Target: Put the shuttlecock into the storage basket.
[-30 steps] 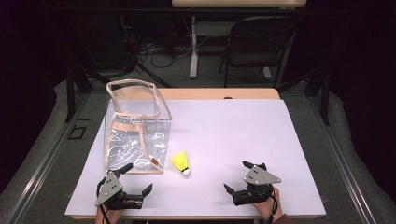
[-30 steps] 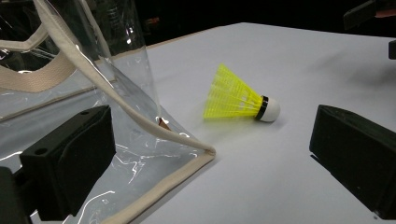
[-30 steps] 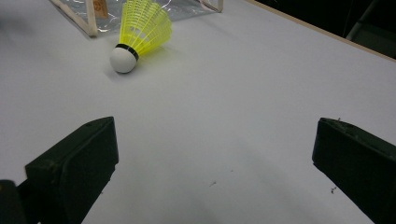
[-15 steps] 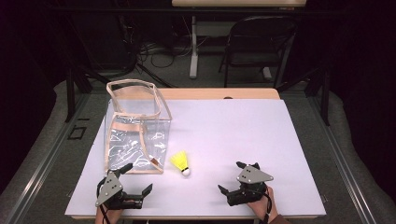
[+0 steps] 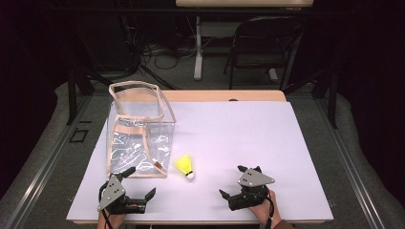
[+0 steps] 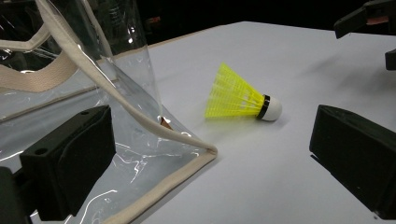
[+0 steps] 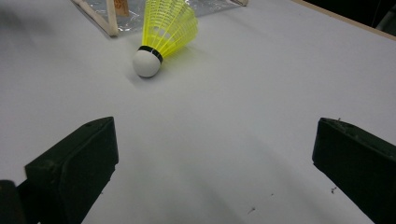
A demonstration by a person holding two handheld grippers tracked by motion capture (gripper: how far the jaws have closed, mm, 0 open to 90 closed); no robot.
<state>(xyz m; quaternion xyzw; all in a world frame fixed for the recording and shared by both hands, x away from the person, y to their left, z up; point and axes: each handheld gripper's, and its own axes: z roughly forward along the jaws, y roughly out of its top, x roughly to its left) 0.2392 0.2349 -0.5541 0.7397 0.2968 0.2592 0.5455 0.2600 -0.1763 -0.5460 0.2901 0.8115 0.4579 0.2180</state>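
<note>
Lying on its side on the white bench [image 5: 248, 129], the yellow shuttlecock [image 5: 185, 166] rested just beside the near right corner of the clear bag [image 5: 138, 138], its white cork pointing toward the person. Both claws stood spread and empty: the left claw [image 5: 136, 186] close to the bag's near edge, the right claw [image 5: 236, 183] to the shuttlecock's right, apart from it. A likely trouble was the light shuttlecock rolling or skidding away if a jaw nudged its rounded cork, or the feather skirt crushing under a hard squeeze. The left claw could also snag the floppy bag wall and tip it. Open bench lay to the right and beyond; the near edge sat close behind both claws.
</note>
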